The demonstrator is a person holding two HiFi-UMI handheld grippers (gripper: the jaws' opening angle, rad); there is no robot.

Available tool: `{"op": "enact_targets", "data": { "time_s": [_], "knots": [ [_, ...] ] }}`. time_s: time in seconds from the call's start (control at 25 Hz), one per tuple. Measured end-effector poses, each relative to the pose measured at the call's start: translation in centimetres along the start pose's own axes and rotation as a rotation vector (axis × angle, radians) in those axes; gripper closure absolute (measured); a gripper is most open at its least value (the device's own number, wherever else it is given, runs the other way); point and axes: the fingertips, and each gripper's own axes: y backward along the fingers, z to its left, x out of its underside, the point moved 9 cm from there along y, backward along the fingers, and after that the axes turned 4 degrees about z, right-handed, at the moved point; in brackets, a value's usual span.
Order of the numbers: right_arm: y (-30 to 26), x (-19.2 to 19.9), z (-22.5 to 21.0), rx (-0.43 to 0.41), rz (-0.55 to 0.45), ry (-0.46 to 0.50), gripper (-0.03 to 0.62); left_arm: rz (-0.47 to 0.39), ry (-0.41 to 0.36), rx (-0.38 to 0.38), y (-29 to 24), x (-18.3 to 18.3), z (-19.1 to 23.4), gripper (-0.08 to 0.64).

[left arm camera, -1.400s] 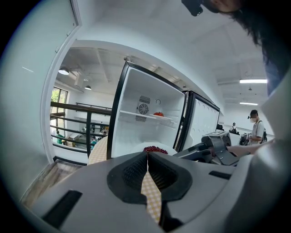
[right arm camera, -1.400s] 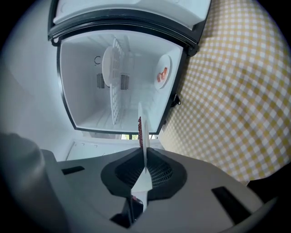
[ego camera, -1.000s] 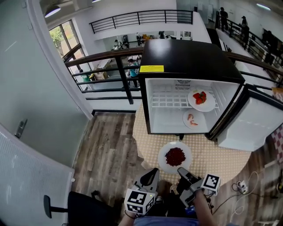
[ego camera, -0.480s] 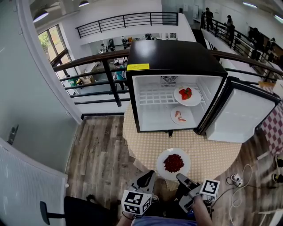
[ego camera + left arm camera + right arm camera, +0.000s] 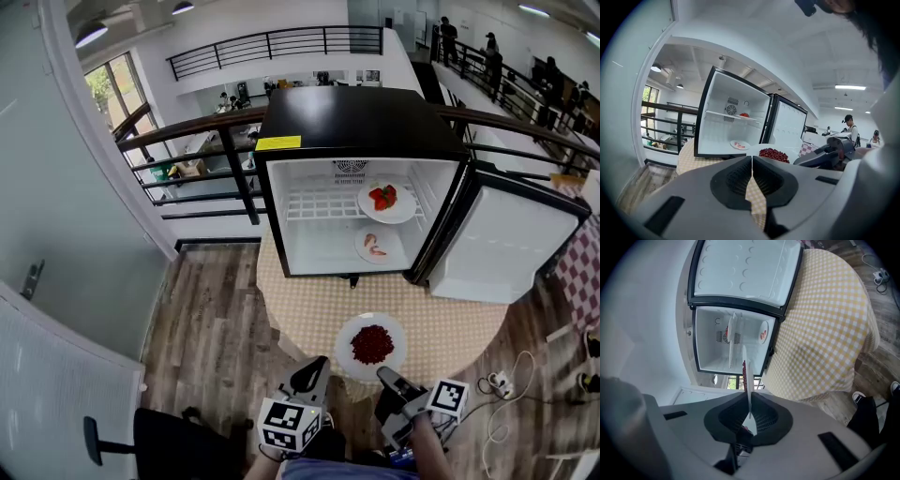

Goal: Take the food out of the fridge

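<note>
The black fridge (image 5: 356,122) stands open on a round table. On its wire shelf sits a plate of strawberries (image 5: 386,202), and below it a plate of shrimp (image 5: 377,247). A white plate of dark red food (image 5: 372,344) is over the table's near part, and my right gripper (image 5: 386,378) is shut on its near rim. In the right gripper view the plate (image 5: 746,380) shows edge-on between the jaws of the right gripper (image 5: 749,404). My left gripper (image 5: 314,367) hangs just left of the plate, shut and empty. In the left gripper view its tips (image 5: 752,159) meet.
The fridge door (image 5: 506,248) swings out to the right. A yellow checked cloth (image 5: 441,328) covers the table. A black railing (image 5: 206,131) runs behind the fridge, with wood floor (image 5: 216,319) to the left. A power strip and cables (image 5: 497,382) lie on the floor at the right.
Both grippers and the plate of red food have drawn slightly back from the fridge, towards the table's near edge. Both grippers' jaws stand as they did.
</note>
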Motion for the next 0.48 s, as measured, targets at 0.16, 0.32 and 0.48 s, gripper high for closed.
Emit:
{"op": "enact_targets", "data": {
  "time_s": [0.16,0.32,0.48],
  "knots": [
    [2.1,-0.1,-0.2,-0.023,0.020,-0.012,0.568,0.005,0.005,-0.028,0.7,0.7,-2.5,0.541],
    [4.3,0.2,-0.5,-0.049,0.037,-0.018,0.568,0.010,-0.003,-0.051,1.9,1.5,-5.1,0.541],
    [6.7,0.9,-1.3,-0.056,0.052,-0.013,0.568,0.002,-0.003,-0.081,3.3,2.2,-7.2,0.541]
  ]
}}
